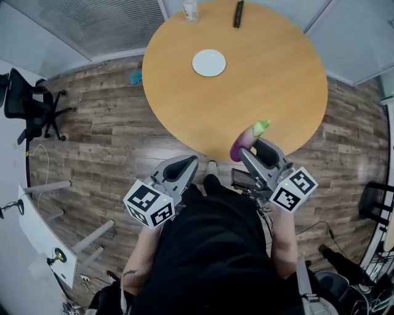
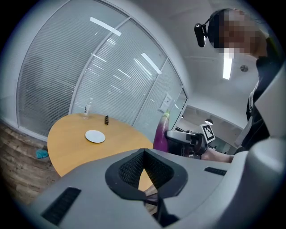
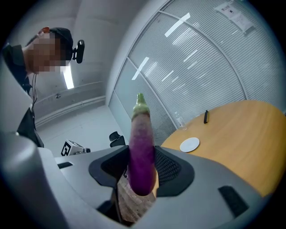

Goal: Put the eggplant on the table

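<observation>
Right gripper (image 1: 245, 149), in the head view, is clamped on the purple eggplant (image 1: 249, 138) at the near edge of the round wooden table (image 1: 277, 80), which holds a white plate (image 1: 209, 63). Left gripper view: the left gripper's (image 2: 144, 154) jaws are together, with nothing between them. Right gripper view: the eggplant stands upright between the jaws, green cap up.

No words, numbers or brand names can be read. The marker cube (image 1: 149, 205) on the left gripper (image 1: 184, 165) and its twin on the right gripper (image 1: 251, 151) show only black-and-white square patterns. Print on the sheet (image 3: 232, 9) on the glass wall (image 3: 201, 67) is too small to read.
</observation>
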Motion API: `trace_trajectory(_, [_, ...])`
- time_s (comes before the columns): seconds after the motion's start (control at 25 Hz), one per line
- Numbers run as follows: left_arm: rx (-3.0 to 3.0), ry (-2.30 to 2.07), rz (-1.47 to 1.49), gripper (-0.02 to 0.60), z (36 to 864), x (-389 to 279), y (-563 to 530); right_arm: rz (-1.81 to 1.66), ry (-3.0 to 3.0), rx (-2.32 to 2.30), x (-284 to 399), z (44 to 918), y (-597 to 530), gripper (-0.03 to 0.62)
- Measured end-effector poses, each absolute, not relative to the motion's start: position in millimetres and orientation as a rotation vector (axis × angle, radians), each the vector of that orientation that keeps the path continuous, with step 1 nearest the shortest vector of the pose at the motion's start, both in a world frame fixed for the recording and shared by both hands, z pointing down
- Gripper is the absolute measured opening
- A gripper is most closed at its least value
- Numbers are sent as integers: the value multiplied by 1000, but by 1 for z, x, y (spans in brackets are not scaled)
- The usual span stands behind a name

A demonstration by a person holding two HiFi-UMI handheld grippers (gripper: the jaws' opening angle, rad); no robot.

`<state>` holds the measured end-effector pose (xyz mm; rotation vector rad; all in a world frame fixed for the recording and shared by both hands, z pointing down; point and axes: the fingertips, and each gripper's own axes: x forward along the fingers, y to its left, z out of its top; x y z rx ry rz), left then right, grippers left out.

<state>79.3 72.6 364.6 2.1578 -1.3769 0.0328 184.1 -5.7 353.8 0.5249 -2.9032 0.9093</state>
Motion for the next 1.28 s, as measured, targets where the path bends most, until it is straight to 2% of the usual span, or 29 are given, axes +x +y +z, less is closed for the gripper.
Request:
trace_trajectory(0.56, [2152,-1359,12,11,371,50,42,922,-2866,566,165,360,-29,192])
trace_trajectory(1.28, [2381,-871,142,11,372,-1,-45,938,-2768,1157,125,347,-57,192])
